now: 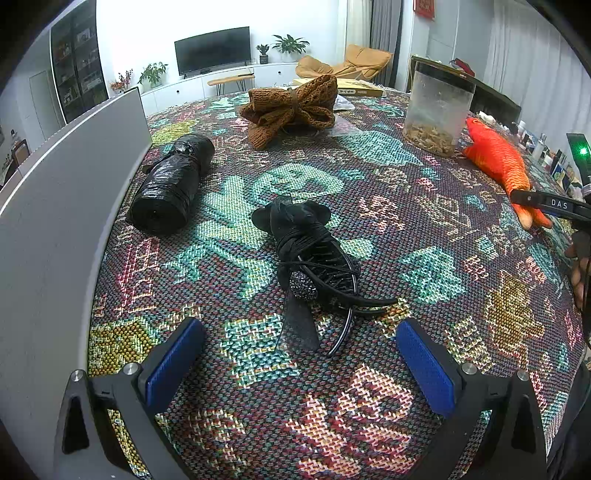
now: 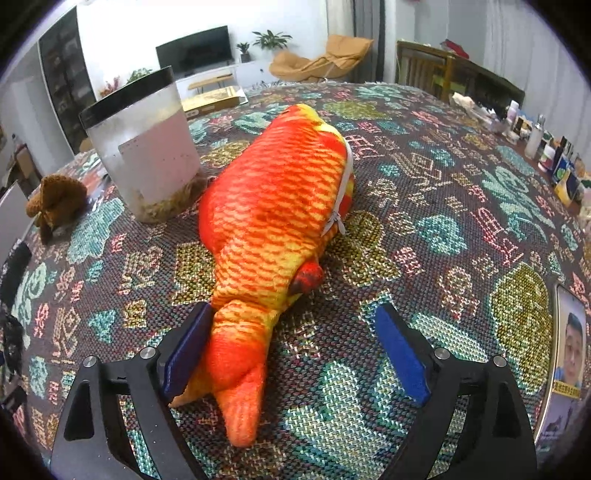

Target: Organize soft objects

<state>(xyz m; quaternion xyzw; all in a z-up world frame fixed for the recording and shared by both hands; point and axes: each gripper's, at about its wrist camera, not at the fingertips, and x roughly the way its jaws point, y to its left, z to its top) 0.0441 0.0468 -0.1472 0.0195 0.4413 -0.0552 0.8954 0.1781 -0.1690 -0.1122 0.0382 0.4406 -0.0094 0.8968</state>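
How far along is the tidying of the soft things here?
Nothing looks sorted yet. In hand: the right gripper is open around the fish tail, one finger beside it, the other apart. Left: the left gripper is open and empty before the black bundle; the brown knit and black roll lie loose on the cloth.

Behind your table stood a white wall (image 1: 147,29) with a dark TV (image 1: 212,50) on a low cabinet (image 1: 192,86). A tan chair (image 1: 347,62) and potted plants (image 1: 290,44) sat beside grey curtains (image 1: 384,22).
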